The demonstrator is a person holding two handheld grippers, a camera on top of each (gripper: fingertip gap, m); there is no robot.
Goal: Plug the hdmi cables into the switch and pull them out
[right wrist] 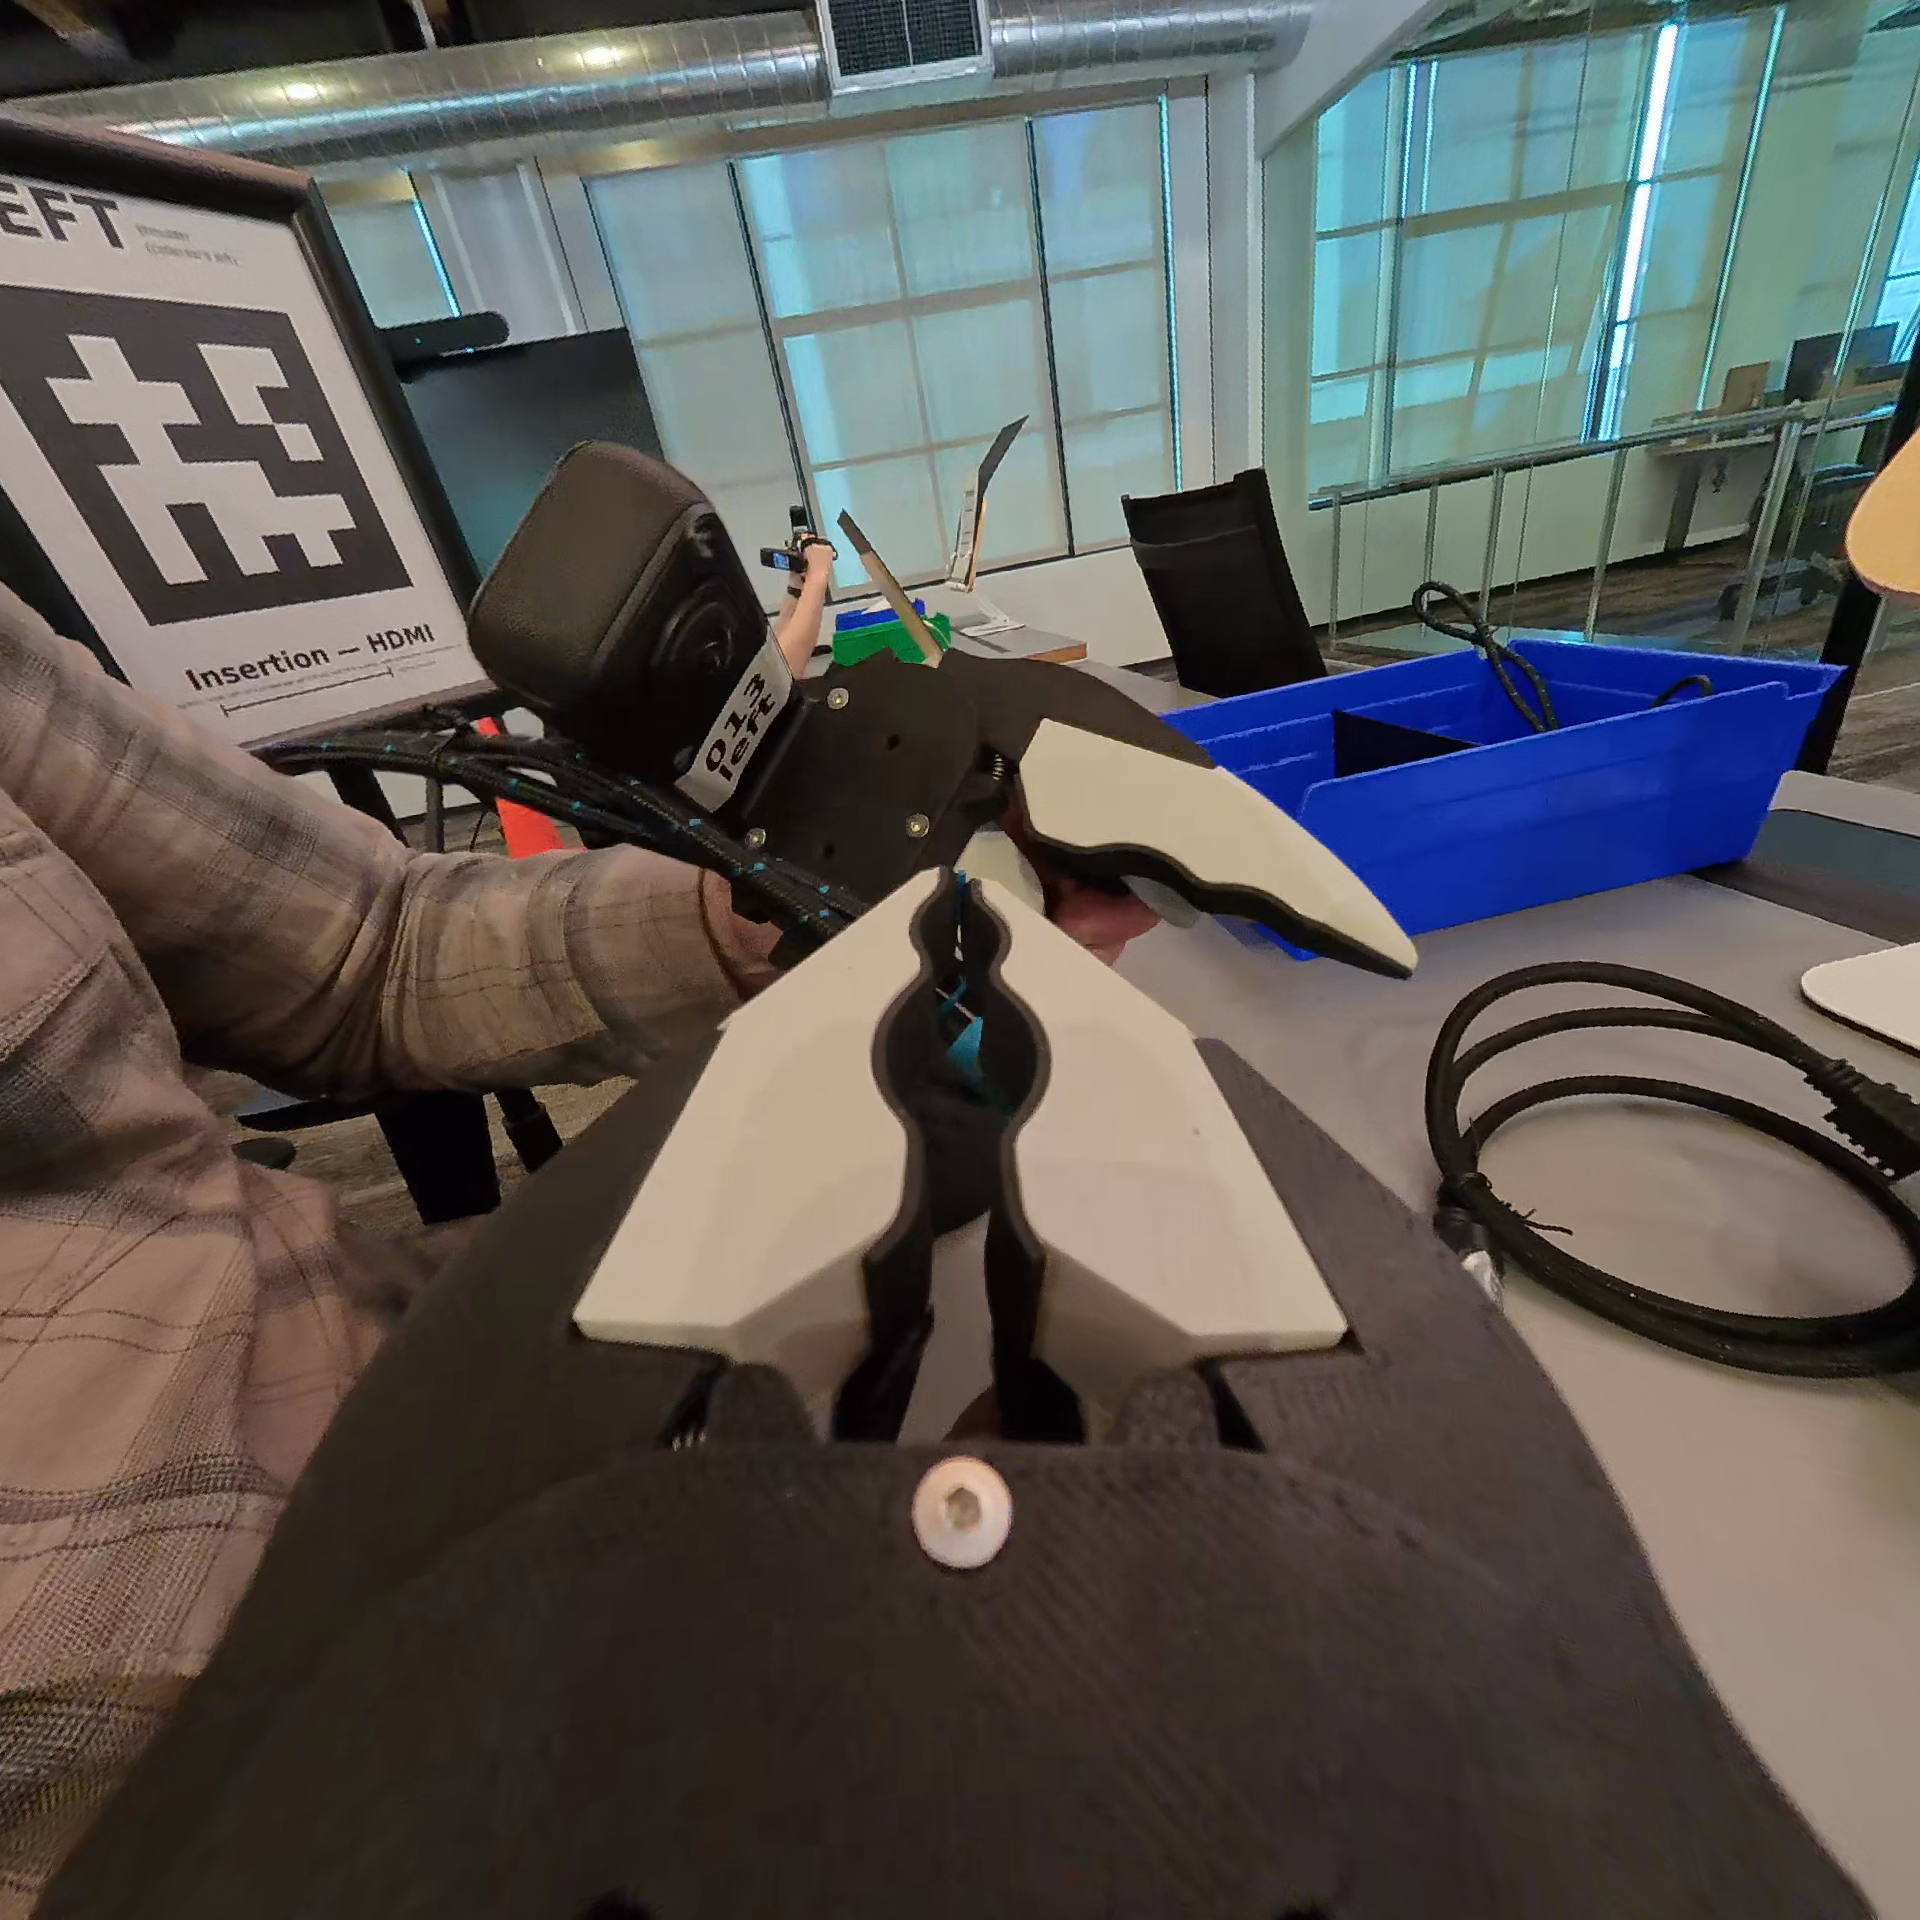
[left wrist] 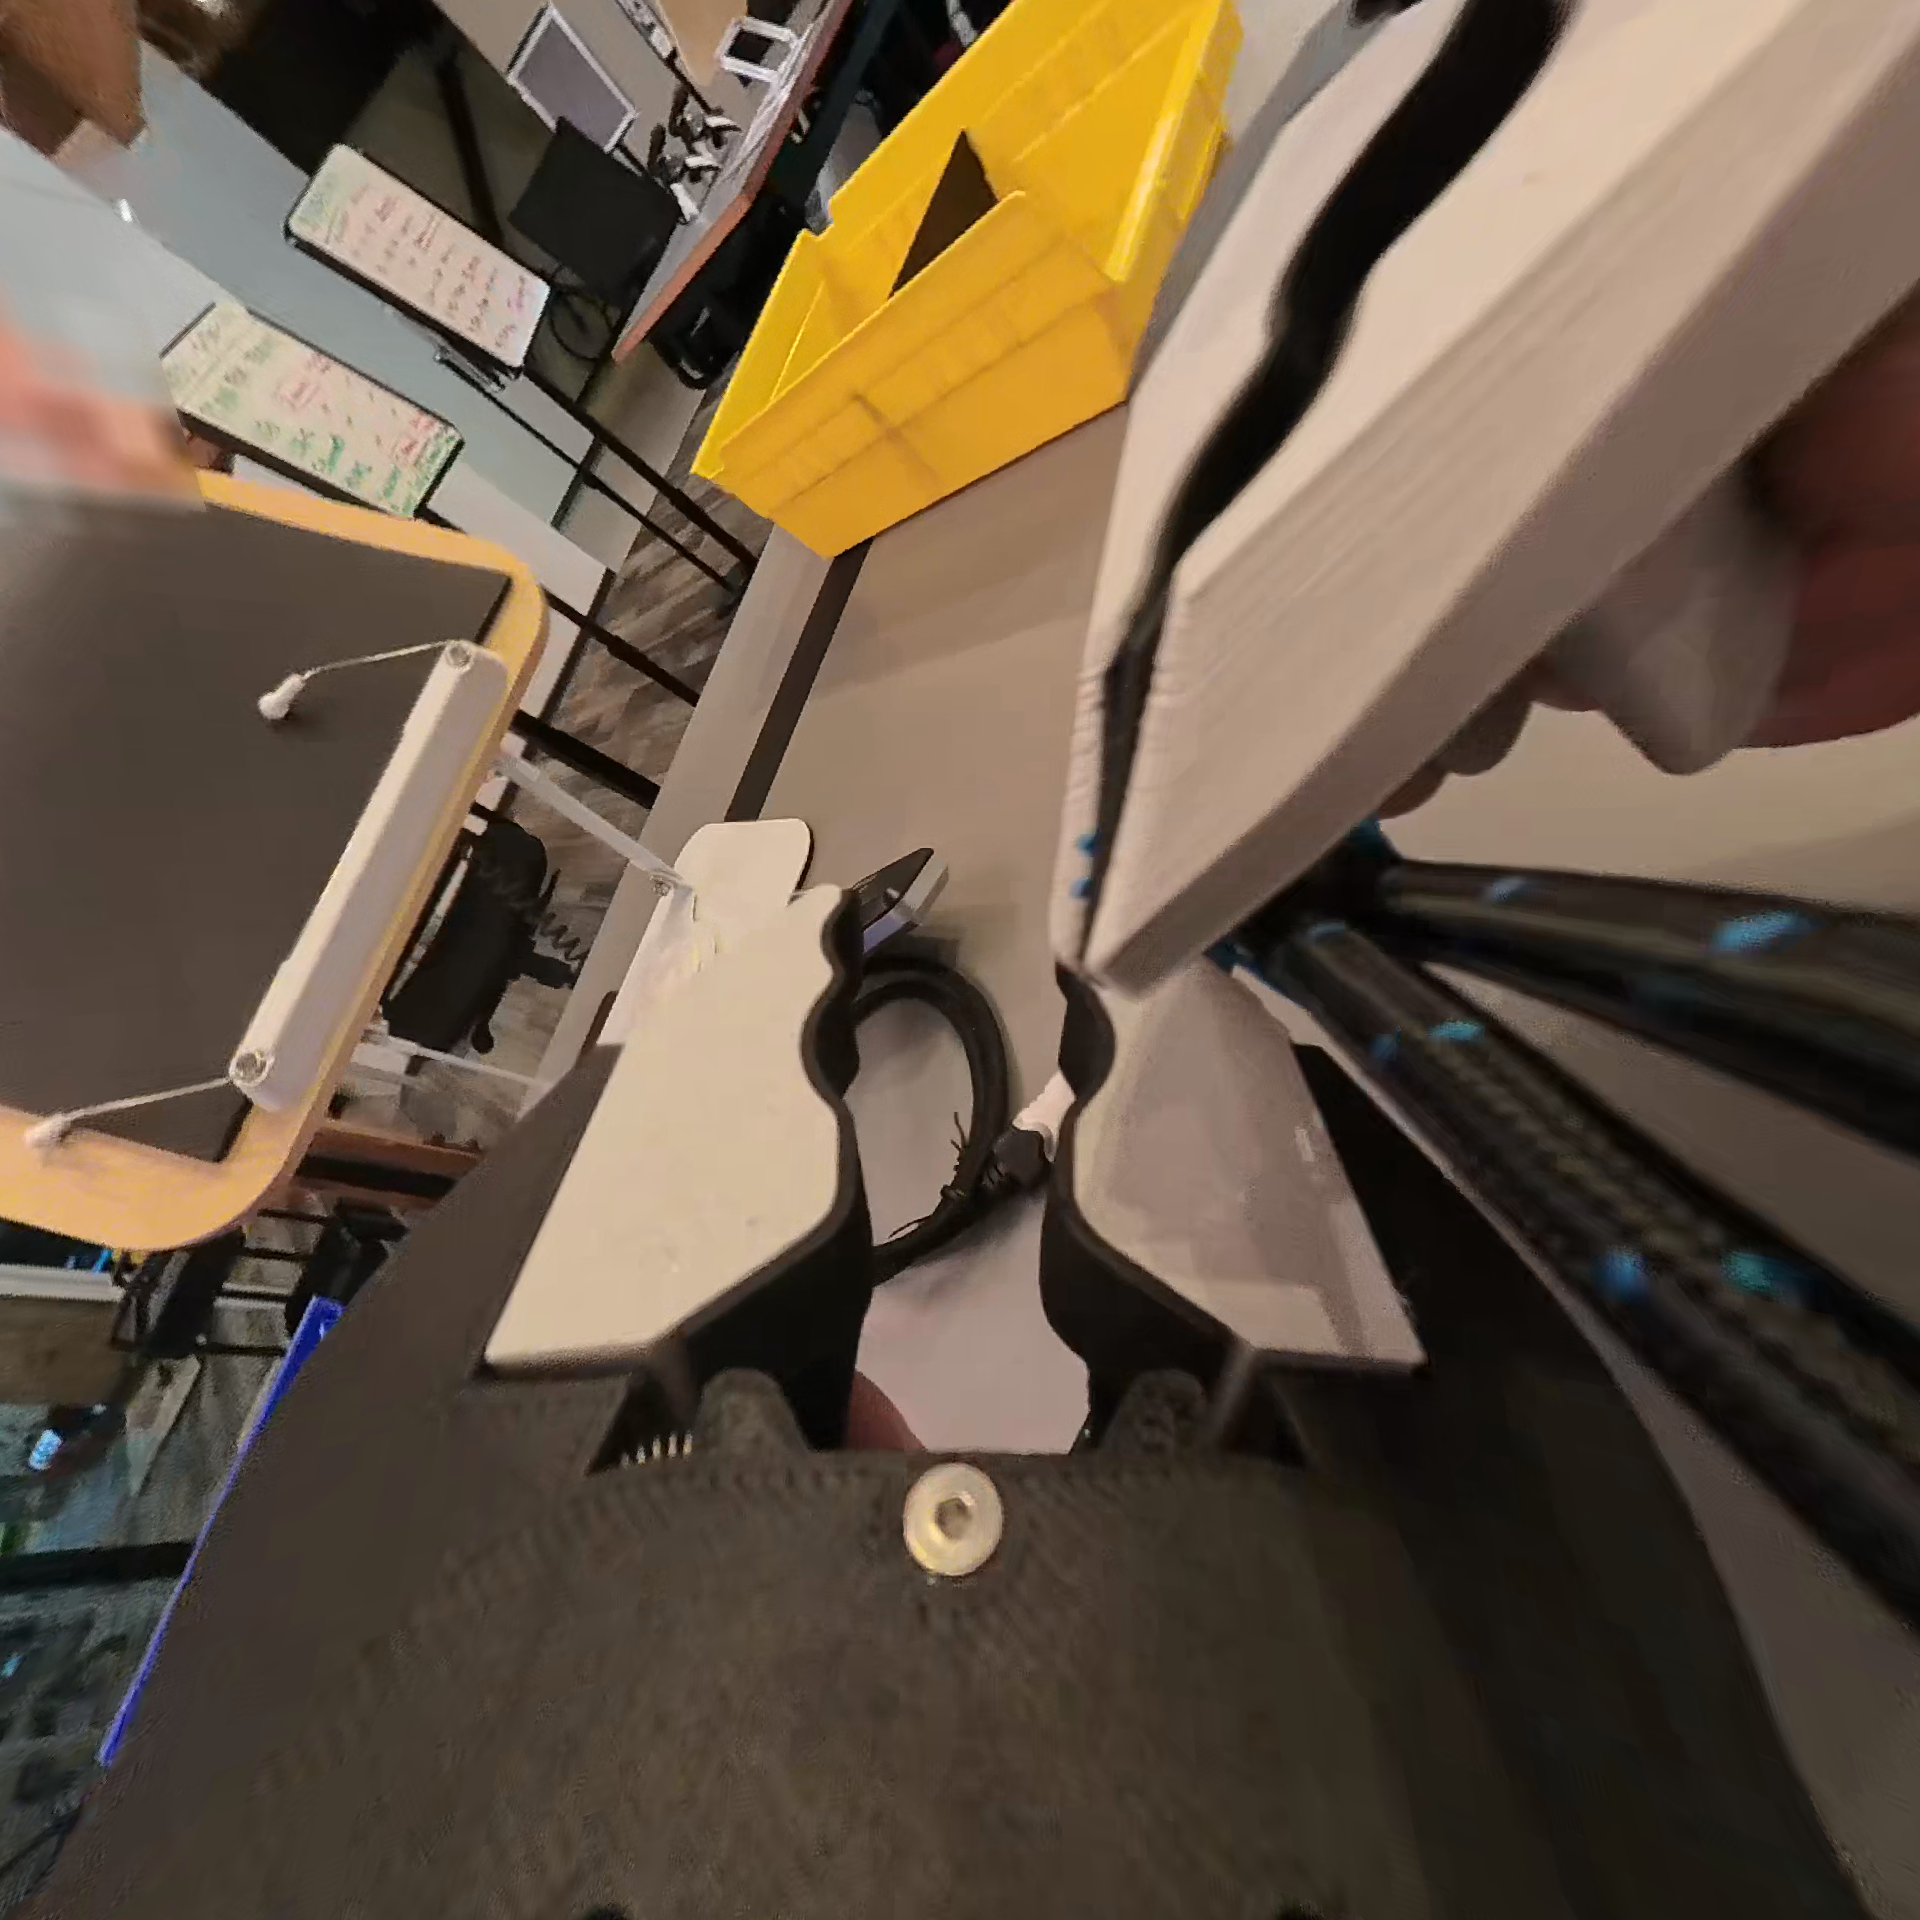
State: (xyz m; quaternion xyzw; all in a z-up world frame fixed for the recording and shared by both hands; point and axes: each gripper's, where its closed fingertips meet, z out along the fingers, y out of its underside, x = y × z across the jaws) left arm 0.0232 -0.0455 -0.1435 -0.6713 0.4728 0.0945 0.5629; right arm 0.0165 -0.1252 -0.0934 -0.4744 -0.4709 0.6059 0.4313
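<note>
A coiled black HDMI cable [left wrist: 940, 1091] lies on the grey table [left wrist: 935, 675], seen through the gap of my left gripper [left wrist: 951, 945], which is open and empty just above it. A small dark and silver device [left wrist: 902, 888], perhaps the switch, shows past the left fingertip, partly hidden. My right gripper [right wrist: 940, 881] is shut, tips touching, with nothing clearly held. It points at the left gripper [right wrist: 1371, 951] and its braided cables [right wrist: 623, 805]. The HDMI cable also shows in the right wrist view [right wrist: 1662, 1195], on the table to the right. The right gripper [left wrist: 1086, 935] fills the upper right of the left wrist view.
A yellow bin [left wrist: 987, 291] stands at the table's far end in the left wrist view. A blue bin [right wrist: 1507, 790] stands beyond the left gripper. A framed marker sign [right wrist: 208, 468] and a person's plaid sleeve [right wrist: 260, 935] are at the left. A white flat object [right wrist: 1870, 997] lies at the right edge. The left gripper's tips are roughly 9 cm from the right gripper's.
</note>
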